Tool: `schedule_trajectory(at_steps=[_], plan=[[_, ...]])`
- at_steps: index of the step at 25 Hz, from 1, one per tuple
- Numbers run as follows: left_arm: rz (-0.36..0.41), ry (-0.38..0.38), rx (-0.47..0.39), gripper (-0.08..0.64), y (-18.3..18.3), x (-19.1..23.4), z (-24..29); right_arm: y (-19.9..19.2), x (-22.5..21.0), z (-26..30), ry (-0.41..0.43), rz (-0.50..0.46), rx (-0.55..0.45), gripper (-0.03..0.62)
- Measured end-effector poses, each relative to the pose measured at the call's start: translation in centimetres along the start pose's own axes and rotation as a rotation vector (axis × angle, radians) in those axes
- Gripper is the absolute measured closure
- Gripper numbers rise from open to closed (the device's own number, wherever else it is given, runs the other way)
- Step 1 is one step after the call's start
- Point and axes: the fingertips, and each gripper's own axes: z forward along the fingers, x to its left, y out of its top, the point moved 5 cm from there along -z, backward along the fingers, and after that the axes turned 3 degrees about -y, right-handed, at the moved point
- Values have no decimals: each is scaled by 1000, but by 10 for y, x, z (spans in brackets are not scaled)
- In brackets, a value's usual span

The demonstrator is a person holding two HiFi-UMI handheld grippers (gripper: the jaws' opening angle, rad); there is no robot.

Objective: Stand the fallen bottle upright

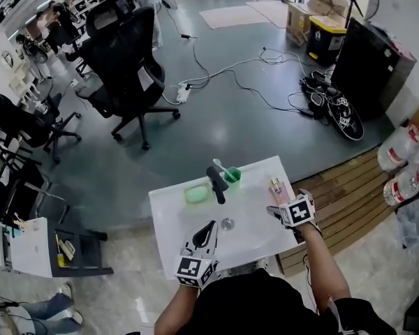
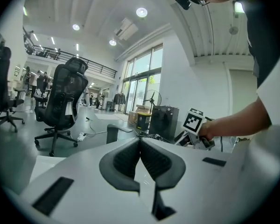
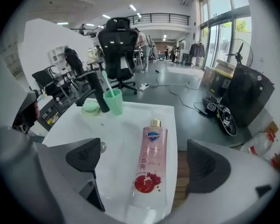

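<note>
A white basin top (image 1: pixel 173 223) carries everything here. Toward its far-left corner lies a pale green soap dish (image 1: pixel 197 193), and just right of it the dark faucet (image 1: pixel 216 182) rises from the far edge and reaches over the bowl. Beside the faucet, at the middle of the far edge, stands a green cup (image 1: pixel 232 177) with a toothbrush (image 1: pixel 221 165) leaning in it. The drain (image 1: pixel 227 223) sits in the middle of the bowl. At the near edge, a little left of the drain, the left gripper (image 1: pixel 208 230) hovers with its two dark pads pressed together at the tips and nothing between them. Along the right edge lies the pink bottle (image 3: pixel 151 164), flat on its side on the basin top, with its gold cap (image 3: pixel 155 123) pointing toward the far edge and its base toward the near-right corner. The right gripper (image 1: pixel 288 205) hangs over that corner with its jaws spread wide. The bottle lies in the gap between them, the left pad (image 3: pixel 86 155) and the right pad (image 3: pixel 207 166) each standing clear of its sides, so it is not gripped.
</note>
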Motion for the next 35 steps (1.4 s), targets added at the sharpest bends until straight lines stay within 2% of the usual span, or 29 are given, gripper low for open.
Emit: schedule_trajectory(at_steps=[5,9,14,21,26,30,35], plan=[[-11,-1,0,541,-9,0,-4,4,-13,45,-22,5,168,52],[-34,18,4,541,-17,2,-9,-2,-20,75,-23,3,296,134],[-56,45,6,541,-22,10,-13,-5,-16,99,18,22,406,158],[-70,49,23,541,-28,12,-20,-11,-19,108,-49,12,449,250],[-72,79,4,543,-22,22,-23,-15,-18,117,-67,-78,426,256],[-101,140,-15,541,-21,43,-34,-18,-19,119,-56,-75,453,262],[-61,139,15,541,-23,46,-40,-15,-20,111,-39,-84,463,268]])
